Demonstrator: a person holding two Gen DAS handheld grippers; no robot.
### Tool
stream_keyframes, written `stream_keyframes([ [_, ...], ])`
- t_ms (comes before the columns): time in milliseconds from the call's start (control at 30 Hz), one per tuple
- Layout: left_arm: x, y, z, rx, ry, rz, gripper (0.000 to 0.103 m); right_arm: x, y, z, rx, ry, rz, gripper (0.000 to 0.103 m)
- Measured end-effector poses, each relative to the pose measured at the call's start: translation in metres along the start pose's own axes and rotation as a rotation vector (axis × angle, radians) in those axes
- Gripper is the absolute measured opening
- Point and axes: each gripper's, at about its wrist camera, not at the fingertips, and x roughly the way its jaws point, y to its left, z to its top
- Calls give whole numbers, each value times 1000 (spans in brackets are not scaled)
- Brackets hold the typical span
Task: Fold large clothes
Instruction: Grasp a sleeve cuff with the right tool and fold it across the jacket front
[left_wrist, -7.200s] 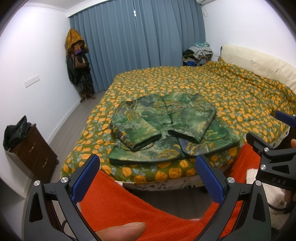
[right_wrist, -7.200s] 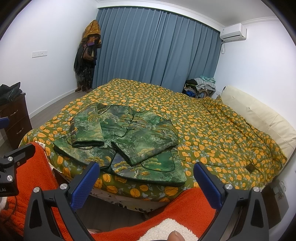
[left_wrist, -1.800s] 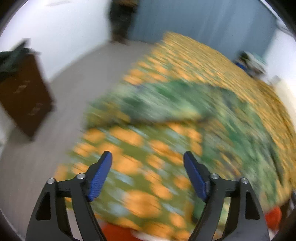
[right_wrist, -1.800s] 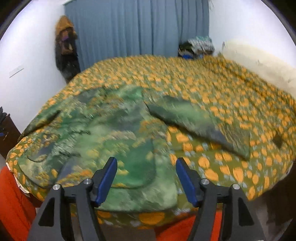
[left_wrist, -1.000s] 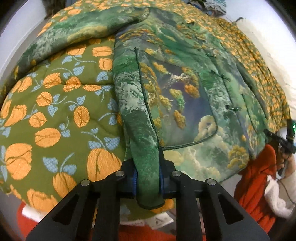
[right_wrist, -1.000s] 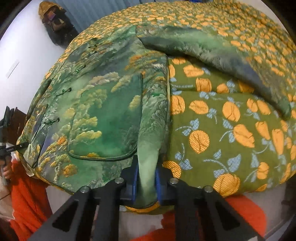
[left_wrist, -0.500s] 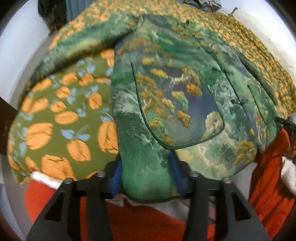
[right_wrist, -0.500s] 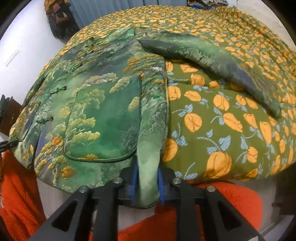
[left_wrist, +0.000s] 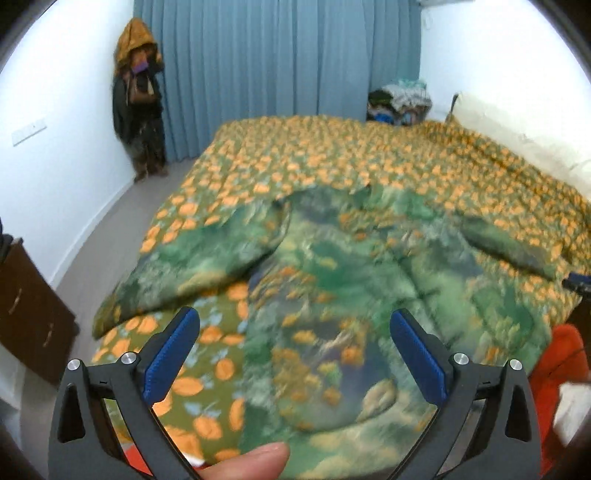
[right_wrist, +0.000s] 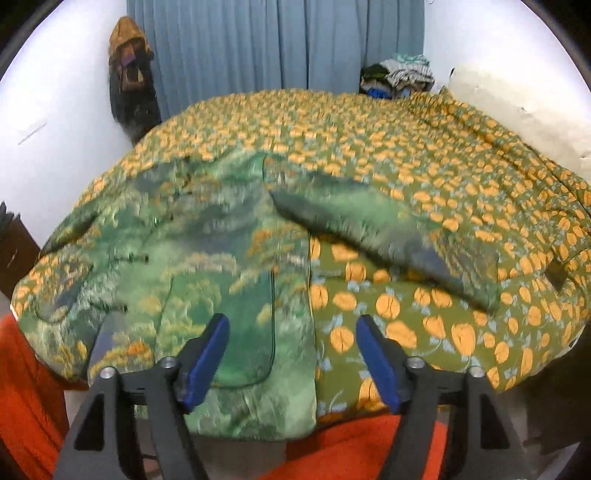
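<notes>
A green landscape-print padded jacket lies spread front-up on the bed, with one sleeve out to the left and the other sleeve to the right. My left gripper hovers above the jacket's near left hem corner, its jaws opening wide with nothing pressed between them. In the right wrist view the jacket fills the left half and its right sleeve slants across the quilt. My right gripper hangs over the jacket's near right edge, jaws opening, pads off the cloth.
The bed's green quilt with orange flowers lies under the jacket. A dark wooden dresser stands at the left wall, with hanging clothes in the corner. A clothes pile sits beyond the bed. A thumb and an orange fleece sleeve are close by.
Both grippers have let go of the jacket's hem corners, opened their jaws and risen away from the bed. The views have tilted up, showing the whole jacket and the room.
</notes>
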Motion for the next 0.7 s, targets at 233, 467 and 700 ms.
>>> stream_keyframes([
  [233,12,-36,2,87,-31,109,103,5,-31,-2,91,-10,-14,74],
  [467,39,-44,1,24,91,36,103,3,-86,4,239,-76,-89,74],
  [700,50,-57,0,45,111,50,103,18,-134,11,372,-118,-13,74],
])
